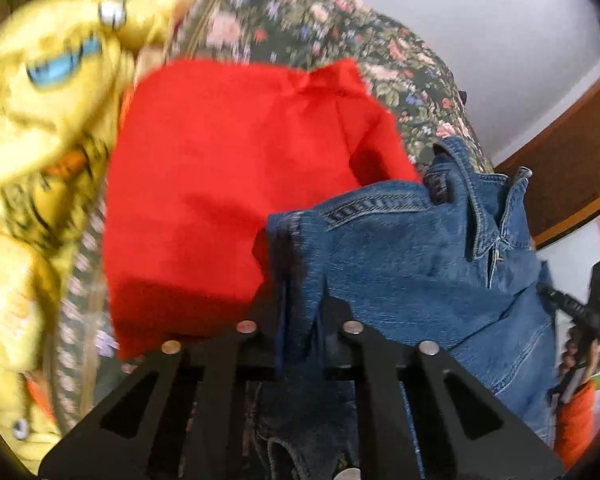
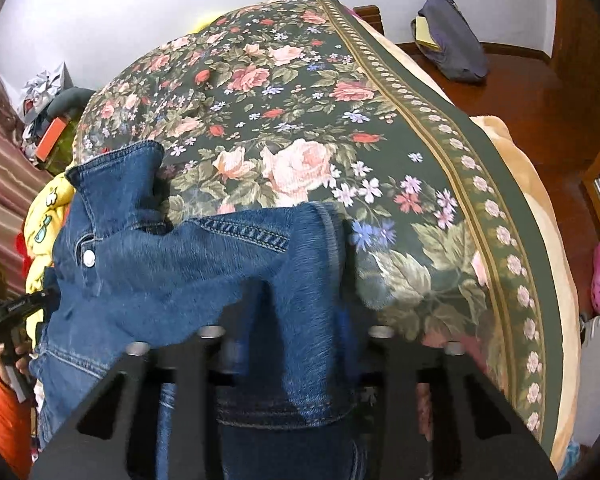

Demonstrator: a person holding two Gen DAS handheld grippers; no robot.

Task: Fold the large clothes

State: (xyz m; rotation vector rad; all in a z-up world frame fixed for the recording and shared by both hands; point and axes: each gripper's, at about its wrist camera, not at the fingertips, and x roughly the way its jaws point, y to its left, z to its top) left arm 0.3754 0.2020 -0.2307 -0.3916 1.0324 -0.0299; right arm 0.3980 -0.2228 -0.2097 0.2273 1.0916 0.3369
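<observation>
Denim jacket (image 1: 420,248) is pinched tight in both your left gripper (image 1: 300,344) and right gripper (image 2: 296,344); keep the shoulders level, lay it flat on the far floral bedspread (image 2: 300,120).

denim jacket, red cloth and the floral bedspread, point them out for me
denim jacket (image 2: 204,276): right wrist view, on the shoulder panel.
red cloth (image 1: 204,184): left wrist view, on its flat middle.
floral bedspread (image 2: 300,92): right wrist view, on the bare rose pattern.

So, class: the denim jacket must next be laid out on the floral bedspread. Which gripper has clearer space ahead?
Right. The right gripper faces bare floral bedspread; the left gripper, also gripping the denim jacket, faces a red garment.
</observation>
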